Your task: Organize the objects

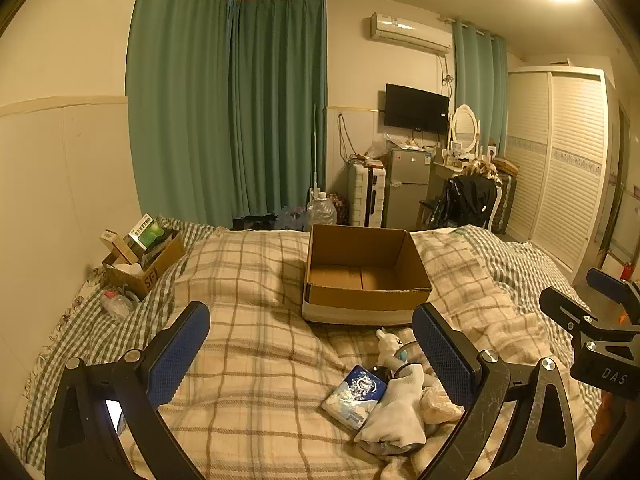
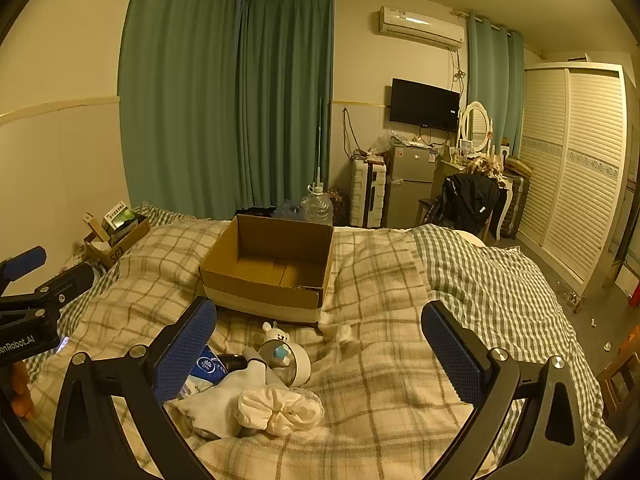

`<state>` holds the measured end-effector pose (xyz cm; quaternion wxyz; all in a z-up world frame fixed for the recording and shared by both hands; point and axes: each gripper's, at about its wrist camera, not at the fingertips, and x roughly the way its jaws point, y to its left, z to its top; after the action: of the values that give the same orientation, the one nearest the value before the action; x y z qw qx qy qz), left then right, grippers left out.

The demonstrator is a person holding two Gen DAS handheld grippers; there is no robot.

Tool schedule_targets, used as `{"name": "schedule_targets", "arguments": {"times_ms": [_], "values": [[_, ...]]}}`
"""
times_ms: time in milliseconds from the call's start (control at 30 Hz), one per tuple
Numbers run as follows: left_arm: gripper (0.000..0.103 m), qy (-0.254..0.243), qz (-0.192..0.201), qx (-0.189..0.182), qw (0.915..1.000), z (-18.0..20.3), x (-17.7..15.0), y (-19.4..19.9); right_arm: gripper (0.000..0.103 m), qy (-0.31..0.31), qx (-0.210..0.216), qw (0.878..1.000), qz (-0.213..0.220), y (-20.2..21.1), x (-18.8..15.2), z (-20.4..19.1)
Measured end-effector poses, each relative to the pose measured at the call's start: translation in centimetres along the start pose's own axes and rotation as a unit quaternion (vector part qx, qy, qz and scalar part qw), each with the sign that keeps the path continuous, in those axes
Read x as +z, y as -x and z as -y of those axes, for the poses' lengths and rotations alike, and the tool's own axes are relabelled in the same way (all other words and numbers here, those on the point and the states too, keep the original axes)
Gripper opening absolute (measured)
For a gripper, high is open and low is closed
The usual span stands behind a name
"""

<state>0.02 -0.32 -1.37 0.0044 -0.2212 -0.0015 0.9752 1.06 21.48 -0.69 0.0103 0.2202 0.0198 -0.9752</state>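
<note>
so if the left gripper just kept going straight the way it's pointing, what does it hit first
Probably the plaid blanket just short of the empty cardboard box. The left gripper is open and tilted downward, with nothing between its fingers. Depth is hard to judge.

Beside the cardboard box (image 1: 362,276), my left gripper's right finger (image 1: 442,354) hides part of the pile: the white sock (image 1: 400,404) and rabbit toy (image 1: 390,346) show only in part. From the right wrist, my finger (image 2: 186,352) covers most of the blue tissue pack (image 2: 208,366). Print on the far smaller box (image 1: 140,272), left of the cardboard box, is too small to read.
</note>
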Motion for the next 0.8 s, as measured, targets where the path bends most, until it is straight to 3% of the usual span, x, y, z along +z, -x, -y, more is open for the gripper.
{"name": "schedule_targets", "arguments": {"times_ms": [800], "values": [[0.103, -0.003, -0.013, 0.002, 0.9999, 0.2, -1.2, -0.7, 0.103, 0.021, -0.003, 1.000, -0.009, -0.4, -0.7, -0.9]]}}
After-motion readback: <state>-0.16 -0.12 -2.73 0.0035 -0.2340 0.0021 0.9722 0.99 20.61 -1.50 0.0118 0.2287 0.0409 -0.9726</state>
